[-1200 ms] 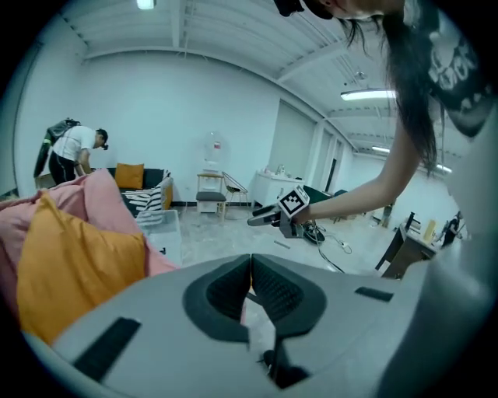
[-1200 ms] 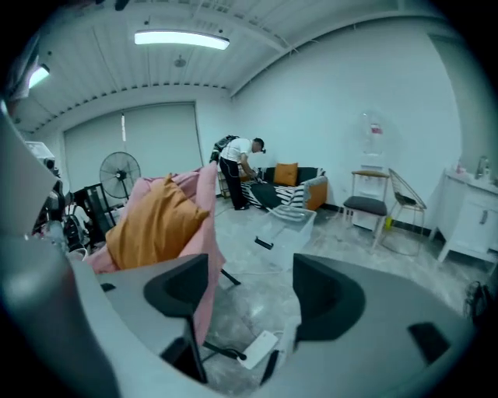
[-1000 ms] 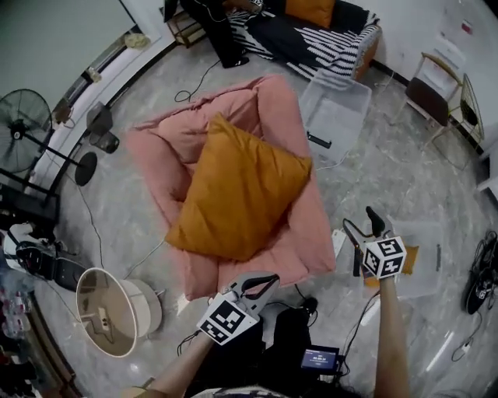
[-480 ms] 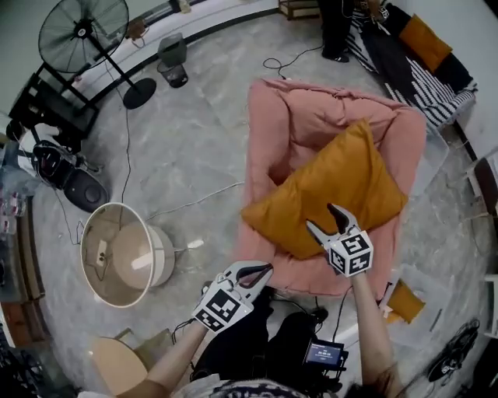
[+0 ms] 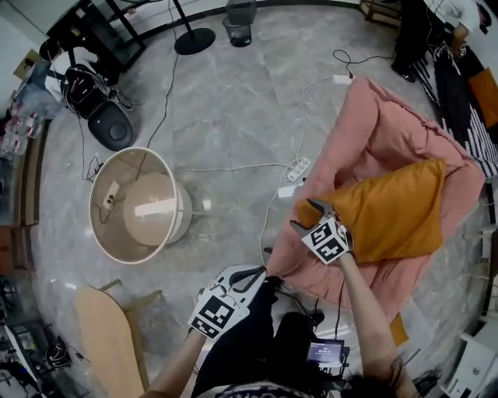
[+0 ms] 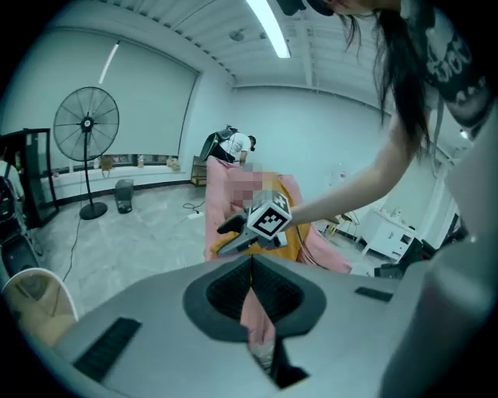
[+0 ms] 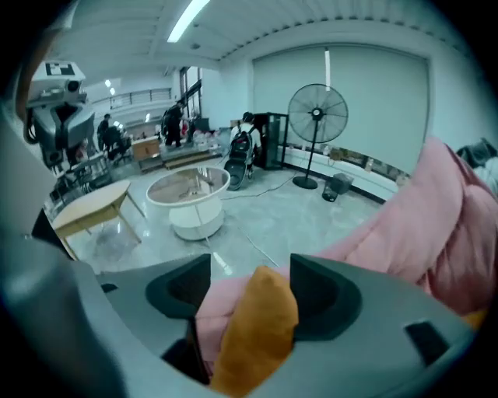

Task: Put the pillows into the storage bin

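Observation:
An orange pillow (image 5: 397,210) lies on a big pink cushion (image 5: 381,132) on the floor. My right gripper (image 5: 305,216) is at the pillow's left corner. In the right gripper view that orange corner (image 7: 257,326) stands between the wide jaws (image 7: 249,291), with pink fabric (image 7: 436,225) beside it. The jaws have just closed a little and are still open. My left gripper (image 5: 261,272) hangs shut by the cushion's near edge. In the left gripper view its tips (image 6: 250,268) meet, and pink shows in the slit behind them. No storage bin is in view.
A beige lampshade drum (image 5: 140,204) lies on the floor to the left, with a wooden stool (image 5: 109,334) nearer me. A power strip (image 5: 296,167) and cables run beside the cushion. A fan base (image 5: 194,40), a waste basket (image 5: 240,12) and a black bag (image 5: 109,124) stand further off.
The view has swung left. My right gripper crossed from the floor right of the cushion, over the pillow, to its left corner. The left gripper stayed shut near the cushion's edge.

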Demonstrator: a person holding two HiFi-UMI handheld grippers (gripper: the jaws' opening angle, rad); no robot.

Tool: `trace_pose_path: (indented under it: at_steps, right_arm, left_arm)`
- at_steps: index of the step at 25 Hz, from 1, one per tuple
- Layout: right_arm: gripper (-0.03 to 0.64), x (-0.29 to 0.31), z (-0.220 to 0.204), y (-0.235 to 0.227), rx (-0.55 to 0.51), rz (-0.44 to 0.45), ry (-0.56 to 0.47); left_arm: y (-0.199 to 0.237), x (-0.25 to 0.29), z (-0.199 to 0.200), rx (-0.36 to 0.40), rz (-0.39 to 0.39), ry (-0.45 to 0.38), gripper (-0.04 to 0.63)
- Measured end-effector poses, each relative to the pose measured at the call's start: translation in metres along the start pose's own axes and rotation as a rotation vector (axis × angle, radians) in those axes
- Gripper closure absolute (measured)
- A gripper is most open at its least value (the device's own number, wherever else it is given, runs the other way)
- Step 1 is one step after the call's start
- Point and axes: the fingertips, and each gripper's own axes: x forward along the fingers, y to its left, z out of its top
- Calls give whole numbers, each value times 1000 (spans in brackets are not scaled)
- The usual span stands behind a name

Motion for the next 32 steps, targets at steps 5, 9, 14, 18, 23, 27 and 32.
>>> trace_pose_path:
  at_steps: [5,9,14,18,23,27,32]
  right_arm:
    - [296,51,-26,-5,-272,-24,269]
    - [409,68,-53,-6,-413,-30,392]
    - [541,33,-49,7,-420,-1,385]
    - [546,-18,-7,26,-363,-58,251]
    - [554,-106,47,26,-262,-178,67]
    - [558,-181,74,16,-146,-310,-41]
    - [563,-273,97,-5,-18,-500,-171]
  left_arm:
    - [13,-31,-42,-42,53,12,583]
    - [26,-38,-66,-73,103,14,583]
    - [28,-48,-49,-58,123,-24,583]
    - [23,-43,-23,-14,87,-73,583]
    - [2,-29,25,83,-7,-119,583]
    - [-14,-24,55,184,-98,-146,583]
    - [-29,-17,91,263,-202,-197,583]
